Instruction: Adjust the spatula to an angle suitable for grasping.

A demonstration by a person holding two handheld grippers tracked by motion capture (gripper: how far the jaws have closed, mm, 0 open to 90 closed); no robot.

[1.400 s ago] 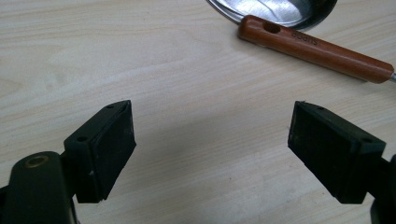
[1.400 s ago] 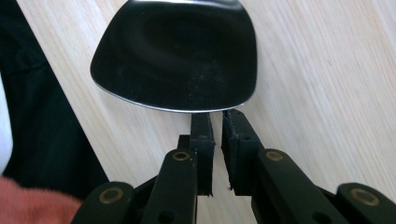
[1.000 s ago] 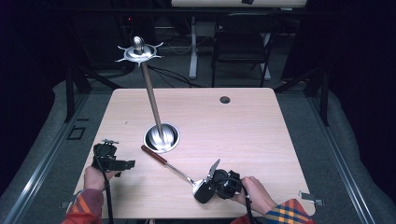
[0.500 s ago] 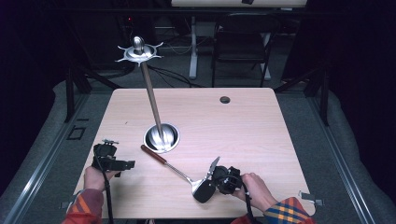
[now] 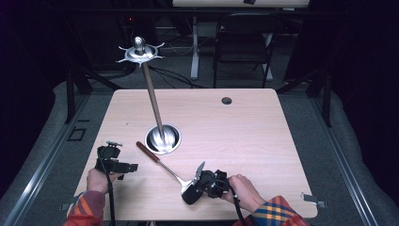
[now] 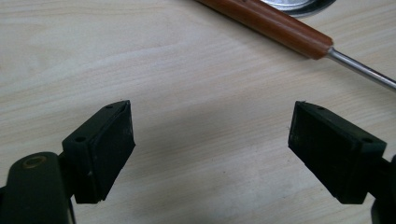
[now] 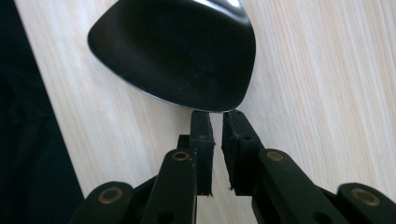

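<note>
A spoon with a brown wooden handle and a dark metal bowl lies slantwise on the wooden table. My right gripper is at the bowl end, and its jaws are shut on the rim of the spoon bowl. My left gripper rests near the table's front left with its jaws open over bare wood. The spoon's handle passes a little beyond its fingertips, apart from them.
A tall metal stand rises from a round shiny base at mid table and carries a ring of hooks on top. A black grommet sits near the far edge. A chair stands behind the table.
My right gripper has slid a little to the left along the front of the table, and the spoon has shifted left with it. The left gripper has stayed put.
</note>
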